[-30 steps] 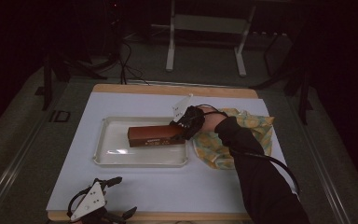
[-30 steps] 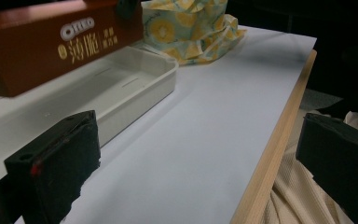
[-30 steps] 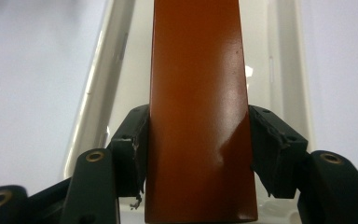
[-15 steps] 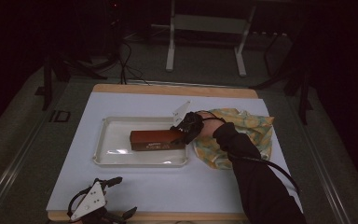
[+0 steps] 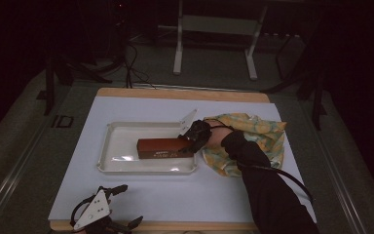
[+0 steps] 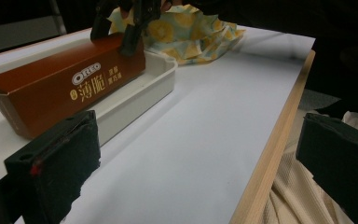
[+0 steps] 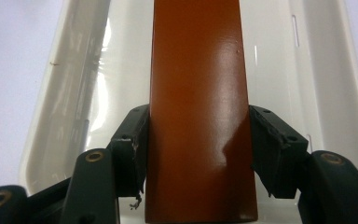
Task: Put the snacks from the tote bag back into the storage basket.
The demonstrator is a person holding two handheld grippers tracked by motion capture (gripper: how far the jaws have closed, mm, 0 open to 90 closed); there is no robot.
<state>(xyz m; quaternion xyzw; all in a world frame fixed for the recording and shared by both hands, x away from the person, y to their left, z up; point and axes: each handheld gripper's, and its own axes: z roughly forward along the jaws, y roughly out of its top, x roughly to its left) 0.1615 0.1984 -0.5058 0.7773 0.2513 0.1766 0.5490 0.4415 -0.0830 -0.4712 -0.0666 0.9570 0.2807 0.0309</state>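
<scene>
A: The long reddish-brown cardboard biscuit box point(image 5: 164, 147) is sitting lower and flatter in the shallow white plastic tray point(image 5: 126, 166) than it was a second ago, when it was closer to the tray's far side. It has drifted toward the near right part of the tray.

B: So the right gripper point(image 5: 189, 141) is bringing it down into the tray. Is it letting go?

A: Not yet, I'd judge. In the right gripper view its jaws are pressing on both long sides of the box point(image 7: 198, 116), pinching it at one end. The placing looks nearly finished; the release is what's remaining.

B: And the left gripper point(image 5: 108, 213)?

A: It is lying at the near edge of the pale blue table mat point(image 5: 141, 109), well apart from the tray, exactly where it was before. Its jaws are standing wide apart, holding nothing.

B: What is the left gripper view adding?

A: The printed side of the box point(image 6: 70, 91), with its far end appearing to be raised slightly above the tray rim point(image 6: 161, 77). The high view is giving the layout instead, with the yellow patterned cloth point(image 5: 258, 141) lying crumpled just right of the tray, under the person's dark sleeve point(image 5: 268, 190).
</scene>
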